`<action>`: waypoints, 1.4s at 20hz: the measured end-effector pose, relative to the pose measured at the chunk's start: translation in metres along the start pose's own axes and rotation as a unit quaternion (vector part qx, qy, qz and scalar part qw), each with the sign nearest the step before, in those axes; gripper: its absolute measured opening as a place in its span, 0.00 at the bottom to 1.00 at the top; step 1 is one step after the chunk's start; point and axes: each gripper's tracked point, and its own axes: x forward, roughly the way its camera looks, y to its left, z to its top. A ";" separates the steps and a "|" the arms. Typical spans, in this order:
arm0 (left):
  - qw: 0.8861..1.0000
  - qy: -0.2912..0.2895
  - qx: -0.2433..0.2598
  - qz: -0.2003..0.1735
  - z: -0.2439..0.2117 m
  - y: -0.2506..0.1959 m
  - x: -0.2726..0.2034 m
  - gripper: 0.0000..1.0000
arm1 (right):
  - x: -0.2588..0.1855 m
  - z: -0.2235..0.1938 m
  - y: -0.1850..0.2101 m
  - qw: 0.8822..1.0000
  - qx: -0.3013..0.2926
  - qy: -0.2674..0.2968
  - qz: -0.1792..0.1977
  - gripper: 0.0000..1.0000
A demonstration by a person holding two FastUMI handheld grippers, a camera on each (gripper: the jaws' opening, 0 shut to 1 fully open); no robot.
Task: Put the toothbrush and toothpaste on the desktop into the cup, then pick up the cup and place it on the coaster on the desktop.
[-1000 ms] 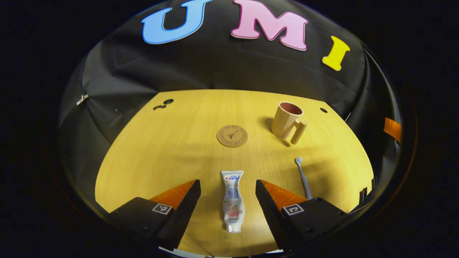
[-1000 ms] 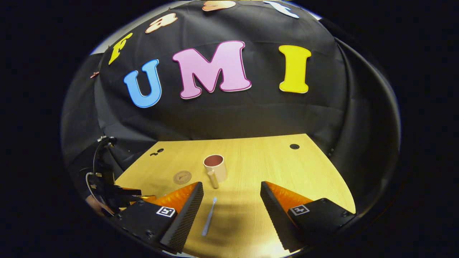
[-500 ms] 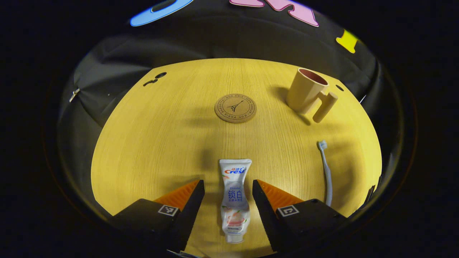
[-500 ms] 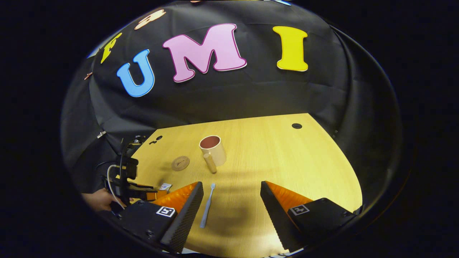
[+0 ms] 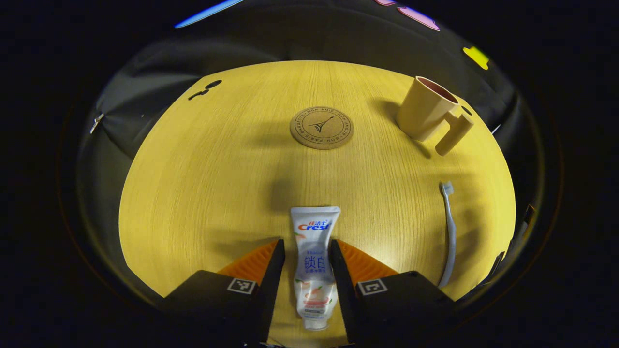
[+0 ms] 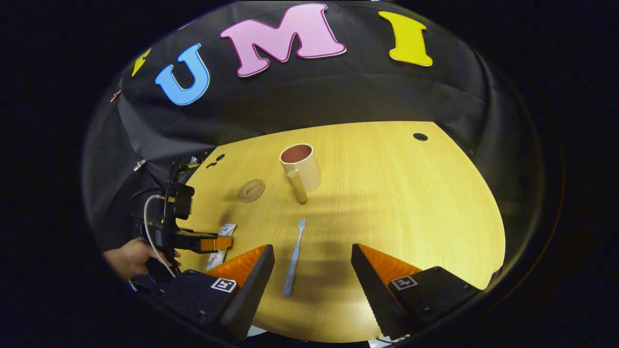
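Yellow wood counter (image 5: 203, 193) is carrying the toothpaste (image 5: 313, 261) at lower centre, my left claw (image 5: 306, 253) is clenching on it, my right claw (image 6: 313, 261) is hanging released above the toothbrush (image 6: 294, 256); next I'm judging a lift toward the cup (image 5: 428, 114) at upper right.

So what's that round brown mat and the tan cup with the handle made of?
The round brown mat looks like cork or pressed wood: flat, matte, with a printed ring and tower. The tan cup looks like matte plastic: smooth faceted walls, no shine. Neither is certain.

Black left gripper (image 6: 215, 243) body, white cable (image 6: 147, 227), square fiducial tags (image 5: 241, 285), ridged jaws
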 end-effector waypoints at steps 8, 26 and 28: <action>1.000 -0.007 -0.002 -0.009 0.002 0.001 -0.001 0.28 | 0.067 -0.041 0.020 0.994 -0.038 0.098 -0.012 0.99; 0.999 -0.029 0.005 -0.027 0.000 0.002 -0.001 0.28 | 0.124 -0.072 0.018 0.980 -0.059 0.168 -0.085 0.23; 0.999 -0.030 0.009 -0.025 0.000 0.002 -0.001 0.28 | 0.124 -0.072 0.016 0.981 -0.053 0.171 -0.080 0.17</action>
